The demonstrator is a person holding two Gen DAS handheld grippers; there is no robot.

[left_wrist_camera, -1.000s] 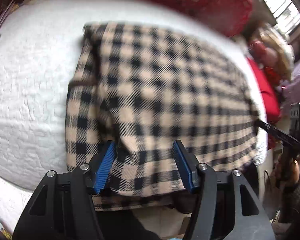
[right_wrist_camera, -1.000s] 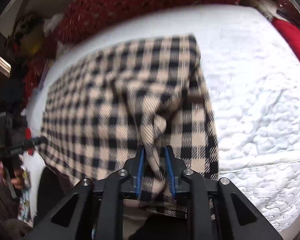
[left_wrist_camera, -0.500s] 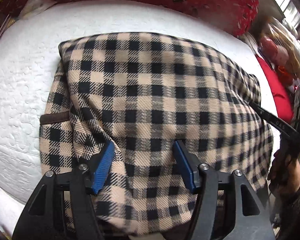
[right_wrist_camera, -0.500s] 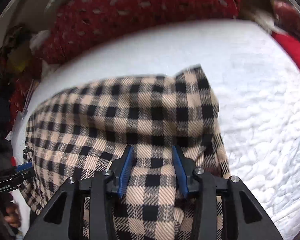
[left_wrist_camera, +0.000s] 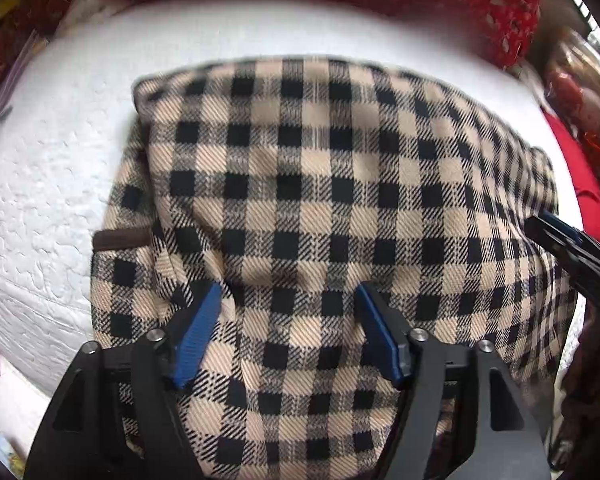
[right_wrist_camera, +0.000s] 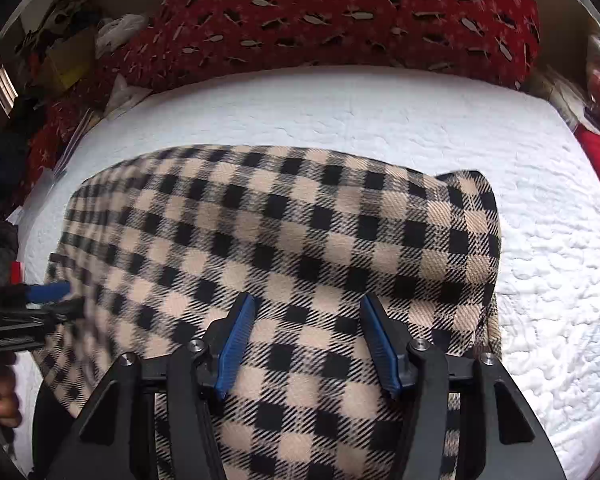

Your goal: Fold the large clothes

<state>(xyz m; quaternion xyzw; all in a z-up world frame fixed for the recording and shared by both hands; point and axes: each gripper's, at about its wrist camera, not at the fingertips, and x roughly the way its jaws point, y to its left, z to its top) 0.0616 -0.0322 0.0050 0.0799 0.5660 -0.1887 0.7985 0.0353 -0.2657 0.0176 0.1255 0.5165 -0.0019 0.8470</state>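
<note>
Having let go of the checked garment, right hand-held gripper now spread like left hand-held gripper; fold laid flat along near edge of white bed, likely ready for smoothing or another fold.

Both wrist cameras look down close along their tongs, sharing the checked garment on the white quilt.
</note>
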